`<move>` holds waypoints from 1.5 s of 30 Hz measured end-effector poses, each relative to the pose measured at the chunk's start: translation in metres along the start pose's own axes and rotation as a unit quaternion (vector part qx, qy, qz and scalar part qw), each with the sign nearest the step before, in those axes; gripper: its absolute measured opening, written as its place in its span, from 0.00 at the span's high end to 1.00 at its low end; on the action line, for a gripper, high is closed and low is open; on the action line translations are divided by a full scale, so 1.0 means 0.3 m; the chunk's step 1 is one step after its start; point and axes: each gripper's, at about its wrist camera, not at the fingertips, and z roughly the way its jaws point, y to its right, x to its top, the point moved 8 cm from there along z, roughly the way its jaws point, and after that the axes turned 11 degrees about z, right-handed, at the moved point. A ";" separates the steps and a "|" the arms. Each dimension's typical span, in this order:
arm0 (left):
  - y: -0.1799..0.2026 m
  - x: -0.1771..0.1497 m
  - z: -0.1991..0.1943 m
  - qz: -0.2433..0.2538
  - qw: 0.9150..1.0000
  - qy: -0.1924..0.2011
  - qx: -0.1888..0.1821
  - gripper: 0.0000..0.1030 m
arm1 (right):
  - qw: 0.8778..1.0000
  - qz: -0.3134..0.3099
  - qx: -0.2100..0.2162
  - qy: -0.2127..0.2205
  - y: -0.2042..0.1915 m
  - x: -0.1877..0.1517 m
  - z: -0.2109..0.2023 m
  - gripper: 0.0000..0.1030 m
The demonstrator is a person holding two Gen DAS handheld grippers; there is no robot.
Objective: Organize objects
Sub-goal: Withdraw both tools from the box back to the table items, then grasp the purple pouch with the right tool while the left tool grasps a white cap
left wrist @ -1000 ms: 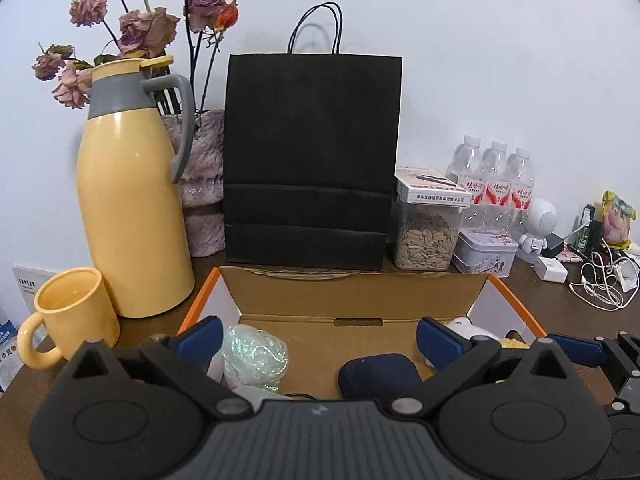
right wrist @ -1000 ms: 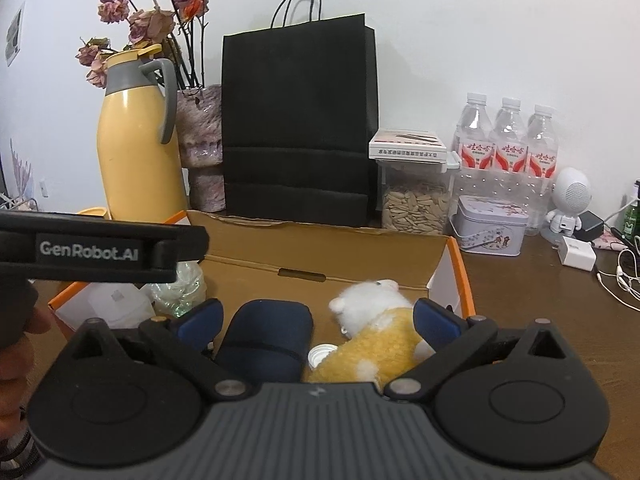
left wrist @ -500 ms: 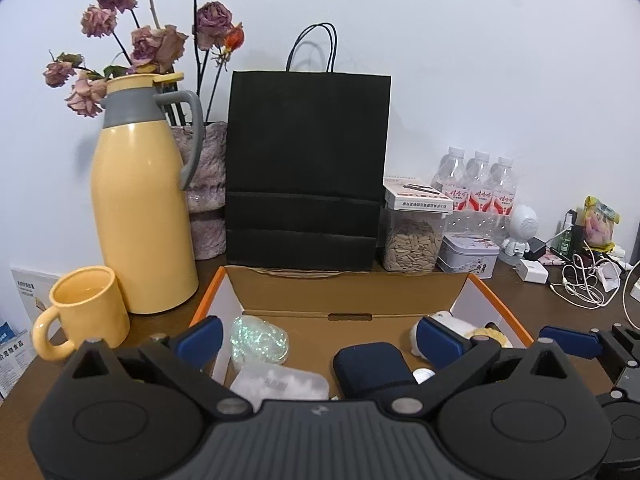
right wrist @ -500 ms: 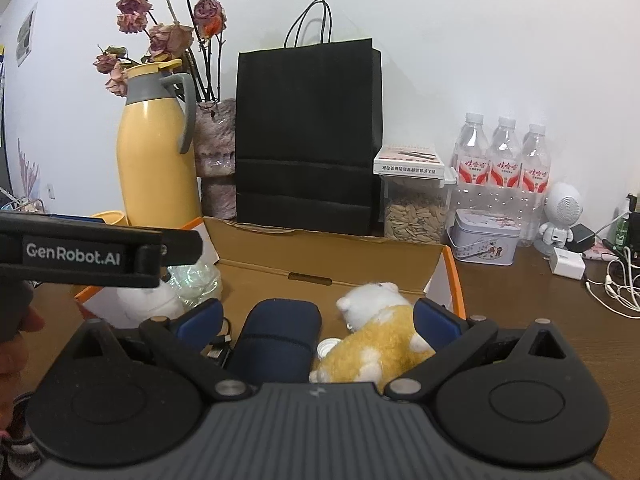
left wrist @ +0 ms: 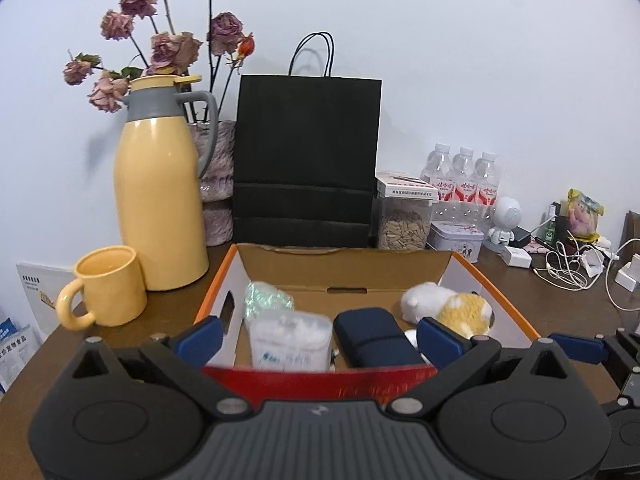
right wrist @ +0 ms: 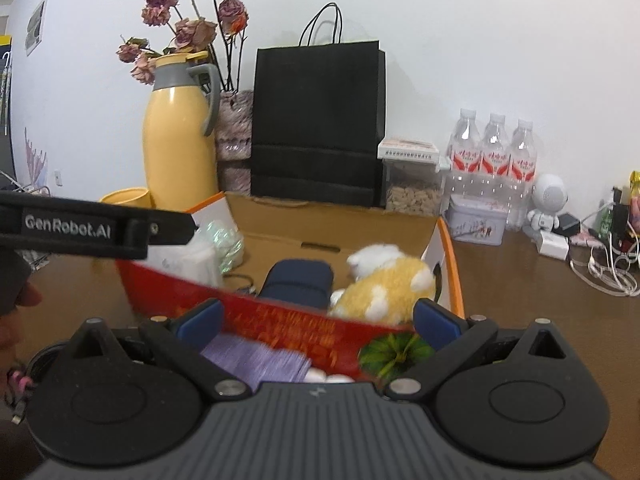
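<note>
Spanning the whole scene, a brown wooden surface (left wrist: 568, 312) carried everything listed. Against the wall stood a black paper bag (left wrist: 306, 160) and, to its left, a yellow thermos jug (left wrist: 160, 196) with dried roses (left wrist: 168, 46) behind it. In front of the bag lay an open cardboard box (left wrist: 344, 266) with orange edges, holding a plush toy (left wrist: 448, 306) at right, a navy case (left wrist: 370, 334) in the middle, a clear pack of cotton swabs (left wrist: 290, 340) and a crinkled iridescent wrapper (left wrist: 266, 302) at left. A yellow mug (left wrist: 106, 286) sat beside the jug. Left tongs (left wrist: 318, 338) gaped wide, gripping nothing, over the box's near red edge. Right tongs (right wrist: 316, 320) likewise stood wide apart and empty, above a red flap (right wrist: 296, 320), a purple item and a small green ball (right wrist: 394, 350).
</note>
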 end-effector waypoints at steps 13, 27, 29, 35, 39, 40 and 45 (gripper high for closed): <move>-0.068 -0.181 -0.115 0.017 0.999 -0.038 0.004 0.00 | 1.000 0.006 0.009 -0.026 -0.092 -0.152 -0.100 0.00; -0.155 -0.312 0.001 0.063 0.989 -0.131 -0.014 0.00 | 0.999 0.006 -0.007 -0.052 -0.174 -0.208 -0.056 0.00; -0.149 -0.315 0.030 0.069 0.987 -0.140 -0.024 0.00 | 0.998 0.008 -0.011 -0.056 -0.170 -0.212 -0.045 0.00; -0.144 -0.334 0.093 0.072 0.983 -0.167 -0.032 0.01 | 0.998 0.018 -0.014 -0.062 -0.156 -0.218 -0.014 0.00; -0.138 -0.328 0.110 0.073 0.984 -0.160 -0.032 0.13 | 0.998 0.020 -0.010 -0.066 -0.160 -0.223 0.000 0.00; -0.133 -0.329 0.113 0.072 0.984 -0.158 -0.037 0.22 | 0.998 0.021 -0.008 -0.065 -0.160 -0.224 0.002 0.00; -0.127 -0.334 0.112 0.048 0.986 -0.146 -0.069 0.64 | 0.998 0.029 -0.004 -0.064 -0.154 -0.227 0.003 0.00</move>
